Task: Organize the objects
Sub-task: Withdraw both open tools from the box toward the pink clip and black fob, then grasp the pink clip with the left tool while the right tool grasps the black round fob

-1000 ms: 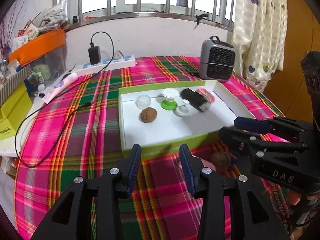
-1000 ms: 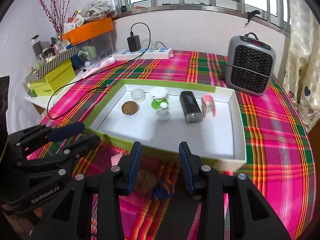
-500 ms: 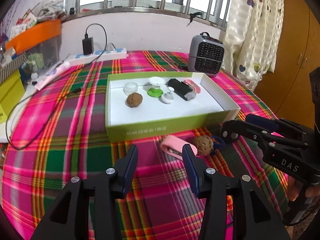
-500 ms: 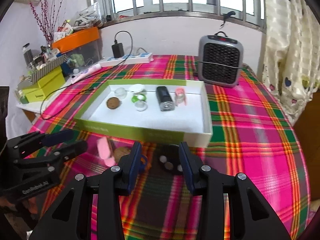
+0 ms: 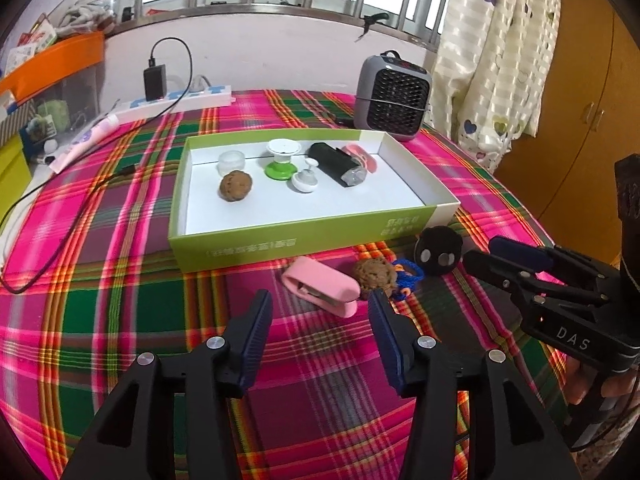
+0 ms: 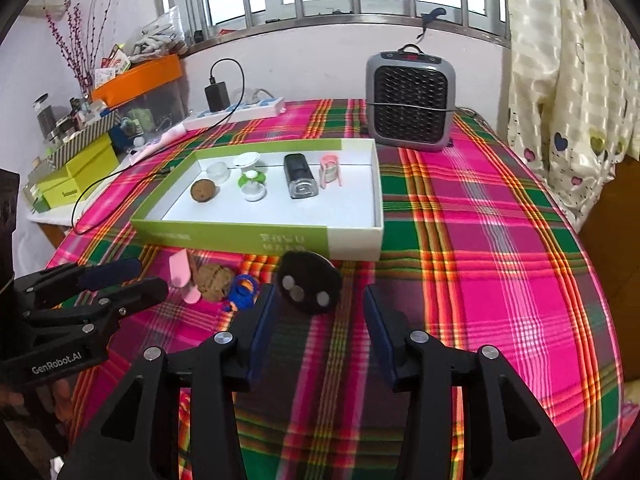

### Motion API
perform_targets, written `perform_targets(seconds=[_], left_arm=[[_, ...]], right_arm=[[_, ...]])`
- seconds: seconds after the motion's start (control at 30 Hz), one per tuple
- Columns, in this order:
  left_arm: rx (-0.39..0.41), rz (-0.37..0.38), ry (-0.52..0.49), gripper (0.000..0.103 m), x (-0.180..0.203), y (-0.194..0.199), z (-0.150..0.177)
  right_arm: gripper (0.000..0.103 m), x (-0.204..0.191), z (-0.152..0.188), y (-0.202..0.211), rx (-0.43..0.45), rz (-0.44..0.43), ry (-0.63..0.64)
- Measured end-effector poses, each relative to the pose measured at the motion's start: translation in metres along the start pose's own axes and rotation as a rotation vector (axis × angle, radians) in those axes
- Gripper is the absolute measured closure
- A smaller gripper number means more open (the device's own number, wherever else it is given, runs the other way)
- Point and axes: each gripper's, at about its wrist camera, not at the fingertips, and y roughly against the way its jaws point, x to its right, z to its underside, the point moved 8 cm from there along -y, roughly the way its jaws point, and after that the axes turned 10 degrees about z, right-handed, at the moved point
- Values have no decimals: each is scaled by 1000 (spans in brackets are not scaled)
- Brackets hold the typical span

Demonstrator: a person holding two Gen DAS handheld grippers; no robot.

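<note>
The left gripper [image 5: 320,312] is pointing down at the bench [image 5: 120,320], its jaws opening and nothing between them. The pink clip [image 5: 320,287] is lying at its twelve o'clock, just past the fingertips, with its long axis running from ten to four o'clock, so it is sitting crosswise to the jaws' line of closing and will probably want a small roll of the wrist. The left hand is the nearer one for this piece.

Touching the clip's four o'clock end is the brown walnut [image 5: 375,275], at one o'clock from the left gripper, with a blue cord loop [image 5: 408,278] tucked just beside it. A closing jaw is likely to nudge the walnut if it comes in too far to that side.

Further along, the black disc [image 6: 308,287] is propped at a tilt at twelve o'clock from the right gripper [image 6: 319,308], near its tips, broad face toward the camera. Those jaws are also opening and are empty, the disc sitting ahead of the pads rather than between them. The right hand is plainly nearer here.

Beyond all three, at twelve o'clock, the green box [image 5: 240,246] is standing open with a second walnut [image 5: 236,186], a black cylinder [image 5: 336,162] and small white pieces along its far wall; its near wall is the lip any lifted piece must clear. The grey heater [image 6: 410,100] is standing well apart behind.
</note>
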Motion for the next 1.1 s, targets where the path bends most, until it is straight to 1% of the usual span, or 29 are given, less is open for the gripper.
perform_targets(seconds=[0.2,0.53,1.1], left_arm=[[-17,-6,-5,54,4,-9,-1],[-68,-36,-20,54,-5,-20,3],[-46,-91,-2,54,-29,-4,3]], right_arm=[[58,3,3,-6,-26,-15,-15],[57,0,4,-14,-50,-24,3],[57,-2,5,-18,-70,-27,5]])
